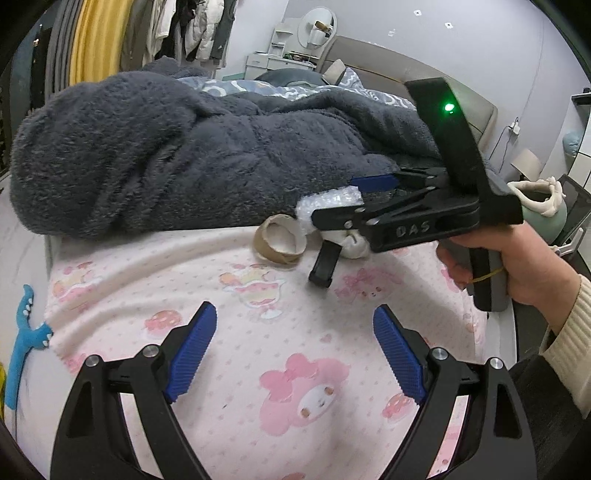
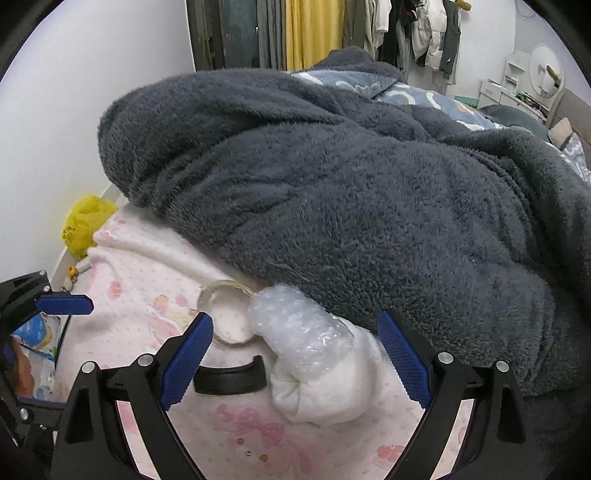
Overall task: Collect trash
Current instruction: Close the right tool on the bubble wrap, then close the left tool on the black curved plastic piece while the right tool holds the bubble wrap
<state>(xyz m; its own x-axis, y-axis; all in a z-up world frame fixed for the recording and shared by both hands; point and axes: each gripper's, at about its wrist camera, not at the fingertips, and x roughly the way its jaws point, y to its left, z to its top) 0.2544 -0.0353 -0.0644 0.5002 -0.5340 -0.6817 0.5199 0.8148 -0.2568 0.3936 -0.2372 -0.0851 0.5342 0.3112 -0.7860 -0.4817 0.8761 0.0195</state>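
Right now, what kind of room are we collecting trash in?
Most likely a bedroom. The trash lies on a bed with a pink cartoon sheet and a dark fleece blanket; clothes hang on a rack, and a vanity with a round mirror stands behind.

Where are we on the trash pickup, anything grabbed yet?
Nothing looks collected yet. Both grippers are open and empty: the left gripper hangs over bare sheet, and the right gripper straddles the bubble wrap and white wad without closing. Left to pick up: those two, the tape roll and a black curved piece. No bin is clearly in view.
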